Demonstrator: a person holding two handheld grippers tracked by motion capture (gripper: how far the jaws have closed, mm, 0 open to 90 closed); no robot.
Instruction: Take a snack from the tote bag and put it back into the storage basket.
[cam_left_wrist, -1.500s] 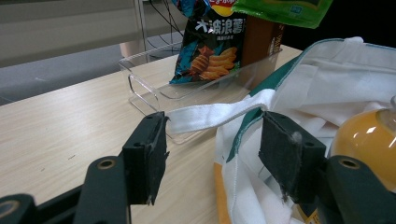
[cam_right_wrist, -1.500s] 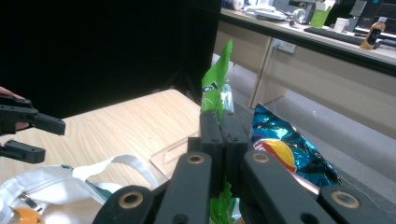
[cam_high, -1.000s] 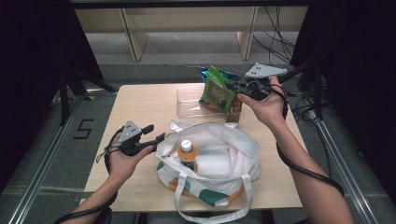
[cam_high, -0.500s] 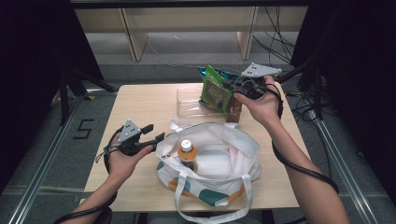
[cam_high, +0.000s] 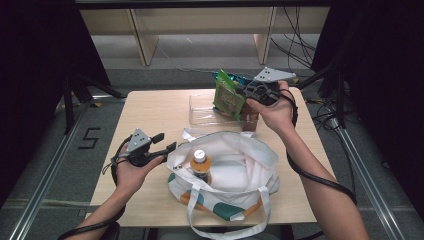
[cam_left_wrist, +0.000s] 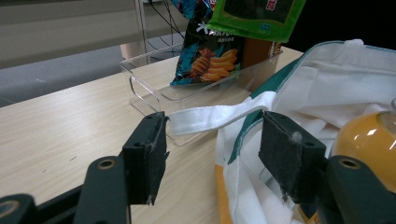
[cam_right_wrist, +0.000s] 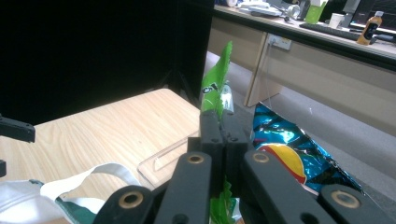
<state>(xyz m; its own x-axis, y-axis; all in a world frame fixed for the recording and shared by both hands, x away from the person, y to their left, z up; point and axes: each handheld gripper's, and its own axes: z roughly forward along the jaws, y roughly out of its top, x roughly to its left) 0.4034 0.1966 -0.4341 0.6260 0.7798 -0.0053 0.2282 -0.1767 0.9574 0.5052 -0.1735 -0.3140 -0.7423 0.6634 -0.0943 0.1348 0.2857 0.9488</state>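
The green packet (cam_high: 228, 97) is pinched by the right gripper (cam_high: 246, 92); it should be lowered into the bag (cam_high: 250, 160), whose rim is best held wide by the released left gripper (cam_high: 165, 142).

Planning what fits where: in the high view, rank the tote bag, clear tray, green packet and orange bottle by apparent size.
1. tote bag, clearly largest.
2. clear tray, partly hidden.
3. green packet, raised toward the camera in the right hand-held gripper.
4. orange bottle, partly sunk in the bag; the last two are unsure.
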